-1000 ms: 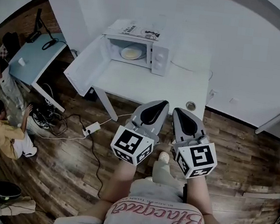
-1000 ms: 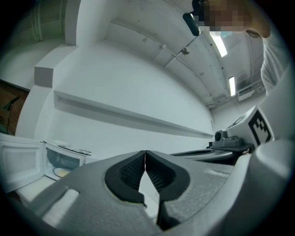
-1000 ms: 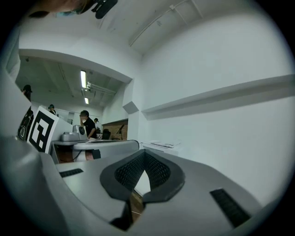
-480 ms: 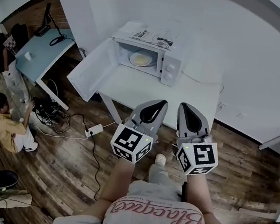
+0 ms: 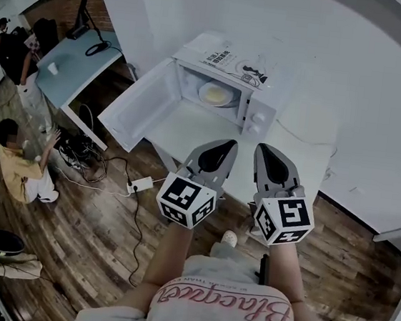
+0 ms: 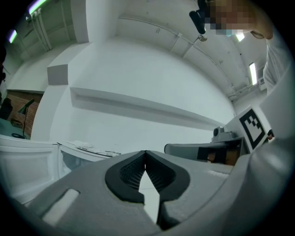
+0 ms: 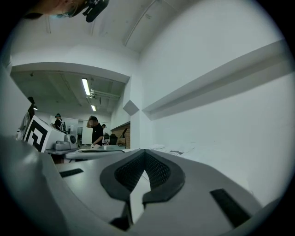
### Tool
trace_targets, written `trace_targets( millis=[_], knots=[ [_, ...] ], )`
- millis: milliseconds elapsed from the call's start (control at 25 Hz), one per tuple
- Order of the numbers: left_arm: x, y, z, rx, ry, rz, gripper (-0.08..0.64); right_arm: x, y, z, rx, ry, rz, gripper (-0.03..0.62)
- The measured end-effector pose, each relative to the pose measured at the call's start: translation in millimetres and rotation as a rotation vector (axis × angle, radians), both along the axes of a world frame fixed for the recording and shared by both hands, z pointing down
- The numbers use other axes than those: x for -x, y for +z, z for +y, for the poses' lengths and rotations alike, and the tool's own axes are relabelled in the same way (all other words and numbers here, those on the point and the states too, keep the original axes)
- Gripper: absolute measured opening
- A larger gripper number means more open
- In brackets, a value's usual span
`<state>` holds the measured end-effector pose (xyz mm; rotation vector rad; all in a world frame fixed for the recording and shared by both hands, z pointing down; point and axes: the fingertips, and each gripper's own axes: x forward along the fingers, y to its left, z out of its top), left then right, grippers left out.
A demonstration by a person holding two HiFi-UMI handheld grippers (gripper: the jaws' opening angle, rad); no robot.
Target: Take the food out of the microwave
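Wood-plank floor, white walls, and a white desk (image 5: 189, 130) against the wall with the microwave (image 5: 259, 116) standing on it. Hinged door (image 5: 138, 109) swung fully open to the left, so no opening left to do. Inside the cavity, food (image 5: 217, 93) on a pale round dish, untouched and well back from the sill; papers (image 5: 230, 57) lying on top of the casing.

Side by side above the near part of the desk, left gripper (image 5: 225, 145) and right gripper (image 5: 263, 149), both pointing level toward the microwave and well short of its opening. On the left, fingers (image 6: 131, 173) pressed tip to tip with nothing between them; on the right, fingers (image 7: 129, 173) likewise closed and empty.

Judged barely begun: at the approach stage, nothing grasped. Left to do: spread a pair of fingers, reach into the cavity, take the dish by its rim, draw it out level past the sill and set it on the bare desk in front.

Off to the left, unrelated to the job, a person (image 5: 19, 175) sitting on the floor beside a tangle of cables.
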<state>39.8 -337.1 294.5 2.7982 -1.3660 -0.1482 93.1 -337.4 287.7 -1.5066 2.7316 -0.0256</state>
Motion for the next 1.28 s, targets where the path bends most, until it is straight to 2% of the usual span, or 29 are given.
trace_targets(
  millis=[360,640,880,1120,1200,1280],
  knots=[
    [9.2,8.7,-80.8,0.034,-0.125,0.000,0.008,11.0,13.9,-75.4,0.048,-0.139,0.035,0.009],
    [18.4,35.5,-105.2,0.083,-0.189,-0.019,0.008,24.2,45.3,-103.4,0.103,-0.212,0.042,0.009],
    [46.6,40.3,-116.2,0.066,-0.272,0.029,0.008,43.7,65.0,-115.0,0.124,-0.238,0.063,0.009],
    [64.5,65.3,-145.3,0.137,-0.259,0.050,0.009,57.4,84.1,-138.4,0.166,-0.221,0.068,0.009],
    [70.2,77.4,-160.7,0.171,-0.246,0.056,0.103,63.6,89.9,-148.7,0.176,-0.212,0.075,0.009],
    [78.9,90.9,-175.7,0.203,-0.246,0.064,0.252,72.0,95.1,-157.7,0.182,-0.208,0.090,0.009]
  ],
)
